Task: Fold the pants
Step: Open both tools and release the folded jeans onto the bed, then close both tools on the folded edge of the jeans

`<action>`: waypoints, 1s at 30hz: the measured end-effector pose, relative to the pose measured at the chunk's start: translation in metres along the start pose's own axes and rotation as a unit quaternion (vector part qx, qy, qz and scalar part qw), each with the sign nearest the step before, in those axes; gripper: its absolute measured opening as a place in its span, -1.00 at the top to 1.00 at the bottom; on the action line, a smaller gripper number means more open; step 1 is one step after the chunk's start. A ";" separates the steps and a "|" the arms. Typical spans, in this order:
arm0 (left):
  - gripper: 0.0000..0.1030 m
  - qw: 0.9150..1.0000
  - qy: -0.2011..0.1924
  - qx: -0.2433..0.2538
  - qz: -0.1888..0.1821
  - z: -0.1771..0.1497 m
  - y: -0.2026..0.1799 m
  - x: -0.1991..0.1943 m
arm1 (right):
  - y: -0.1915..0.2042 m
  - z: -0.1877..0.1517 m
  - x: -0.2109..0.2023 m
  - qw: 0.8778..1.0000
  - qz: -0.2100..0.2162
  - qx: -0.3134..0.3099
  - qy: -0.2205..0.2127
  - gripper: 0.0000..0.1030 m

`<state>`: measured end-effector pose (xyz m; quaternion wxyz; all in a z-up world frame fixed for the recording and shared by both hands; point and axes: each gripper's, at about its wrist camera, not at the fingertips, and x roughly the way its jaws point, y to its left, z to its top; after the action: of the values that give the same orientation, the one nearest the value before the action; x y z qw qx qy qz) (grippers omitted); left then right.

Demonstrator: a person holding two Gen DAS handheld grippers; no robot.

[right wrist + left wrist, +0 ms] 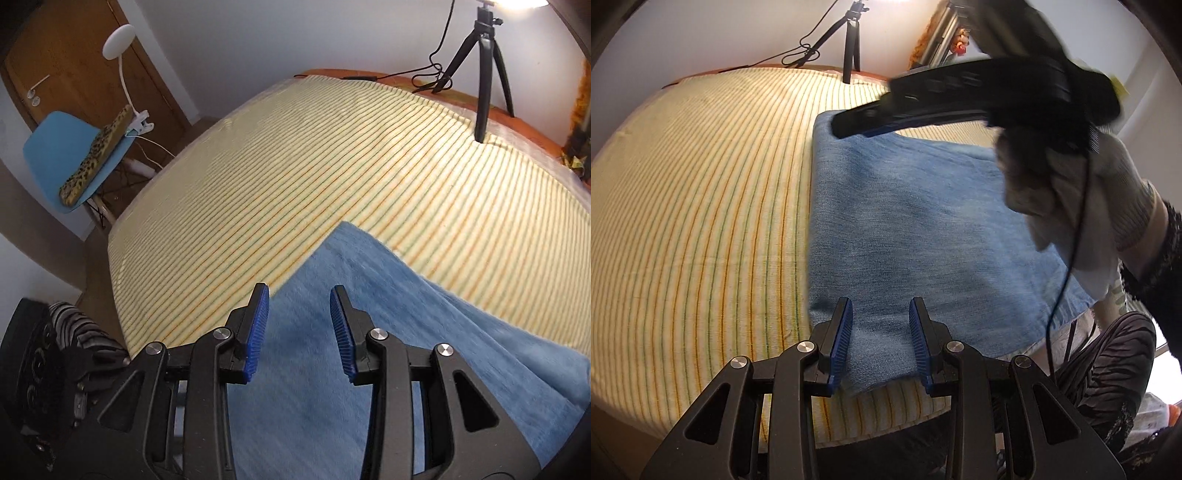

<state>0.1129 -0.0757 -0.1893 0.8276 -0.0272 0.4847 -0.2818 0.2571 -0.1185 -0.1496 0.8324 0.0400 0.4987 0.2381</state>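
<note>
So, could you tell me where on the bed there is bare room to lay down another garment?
The striped bedcover lies bare between the folded pants and the edge facing the blue chair, up to the tripod. The near corner is crowded: the pants and both grippers, left and right.

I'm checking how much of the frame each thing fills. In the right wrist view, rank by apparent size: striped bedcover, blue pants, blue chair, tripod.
1. striped bedcover
2. blue pants, though they lie nearest the camera, which enlarges them
3. blue chair and tripod: similar, too close to rank
</note>
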 end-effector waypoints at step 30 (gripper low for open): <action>-0.08 0.992 -0.013 -0.112 -0.049 -0.008 0.046 -0.018 | -0.025 0.035 0.012 0.994 -0.010 0.105 0.033 -0.07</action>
<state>0.1205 -0.0264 -0.1942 0.8110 -0.1466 0.5003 -0.2654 0.3003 -0.1295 -0.1491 0.8091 0.1142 0.5486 0.1769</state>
